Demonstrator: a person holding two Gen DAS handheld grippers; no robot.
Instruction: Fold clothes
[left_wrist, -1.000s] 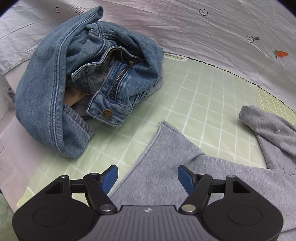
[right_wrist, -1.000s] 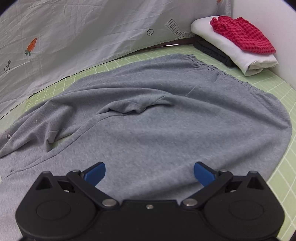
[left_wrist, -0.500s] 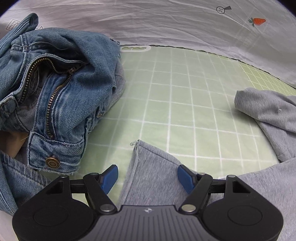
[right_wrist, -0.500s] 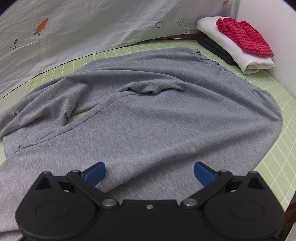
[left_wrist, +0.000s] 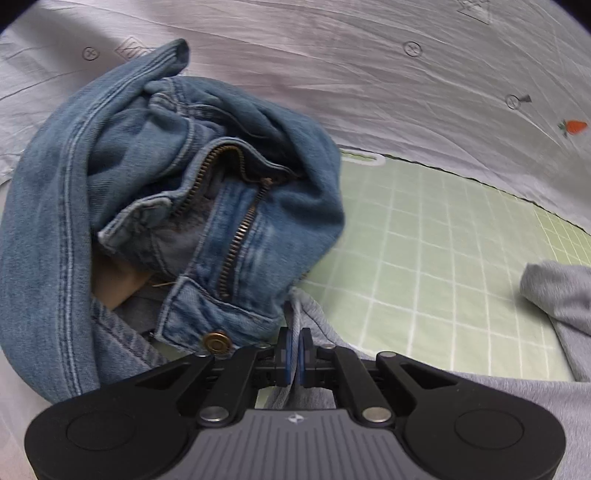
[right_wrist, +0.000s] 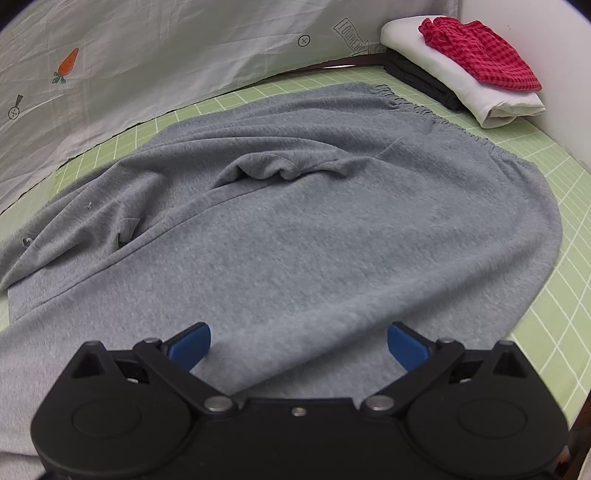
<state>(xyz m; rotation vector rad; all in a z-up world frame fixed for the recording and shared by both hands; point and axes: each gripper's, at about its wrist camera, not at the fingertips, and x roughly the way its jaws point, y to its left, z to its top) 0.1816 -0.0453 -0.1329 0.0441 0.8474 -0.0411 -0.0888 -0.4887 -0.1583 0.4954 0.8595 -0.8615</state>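
Observation:
A grey sweatshirt-like garment (right_wrist: 314, 236) lies spread on the green grid mat (right_wrist: 546, 325), with a wrinkled fold near its middle. My left gripper (left_wrist: 294, 350) is shut on a corner of the grey garment (left_wrist: 314, 314), right beside the crumpled blue jeans (left_wrist: 177, 206). Another grey part (left_wrist: 557, 291) lies at the right of the left wrist view. My right gripper (right_wrist: 298, 345) is open and empty, low over the near part of the garment.
A stack of folded clothes, white (right_wrist: 461, 85), dark, and red checked (right_wrist: 480, 51), sits at the far right corner by a white wall. A white sheet with small prints (right_wrist: 147, 55) forms the backdrop. The mat's edge runs at the right.
My left gripper has closed on the grey garment's corner and moved toward the jeans. The right gripper stays open, its view shifted slightly.

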